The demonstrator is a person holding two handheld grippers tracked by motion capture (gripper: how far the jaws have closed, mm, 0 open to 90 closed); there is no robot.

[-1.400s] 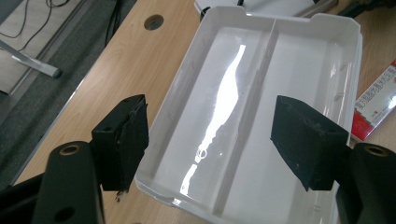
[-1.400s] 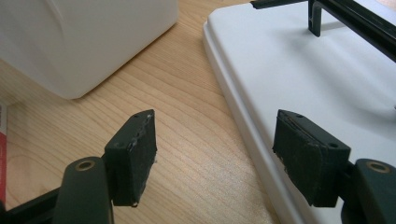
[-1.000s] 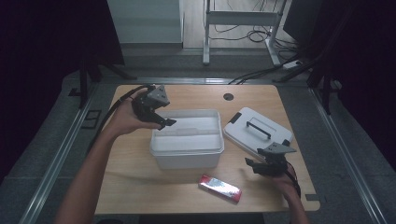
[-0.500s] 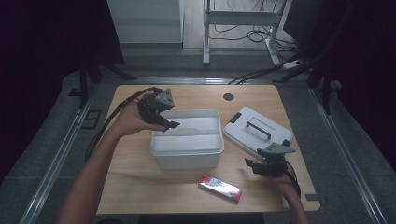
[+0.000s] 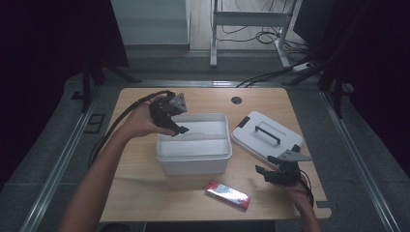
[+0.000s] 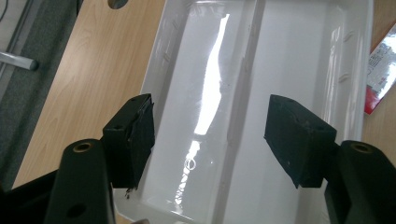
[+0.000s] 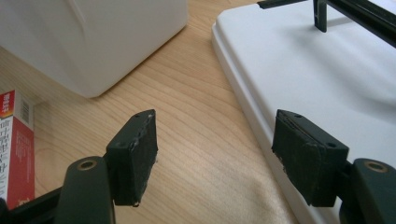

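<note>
Dark curtains and a grey floor ring a pale wooden worktop (image 5: 145, 193), with cables trailing under a metal stand behind it. At its middle sits an open white storage box (image 5: 193, 154), and the left gripper view, looking down into it, shows a bare glossy bottom with nothing inside. Its white lid (image 5: 266, 137), with a dark handle on top, lies flat on the worktop just to the right of the box, apart from it. A red packet (image 5: 227, 194) lies near the front edge, just in front of the box.

The left gripper (image 5: 180, 126) hangs over the box's rear left corner, fingers wide apart with nothing between them; they have just closed a touch. The right gripper (image 5: 270, 175) hovers low above the worktop between the packet and the lid's near edge, fingers also apart and holding nothing.

My reading is that the job is packing the box, and little of it is settled: the lid is off and the box stands ready, but the packet is not yet inside and the lid is not yet on.
</note>
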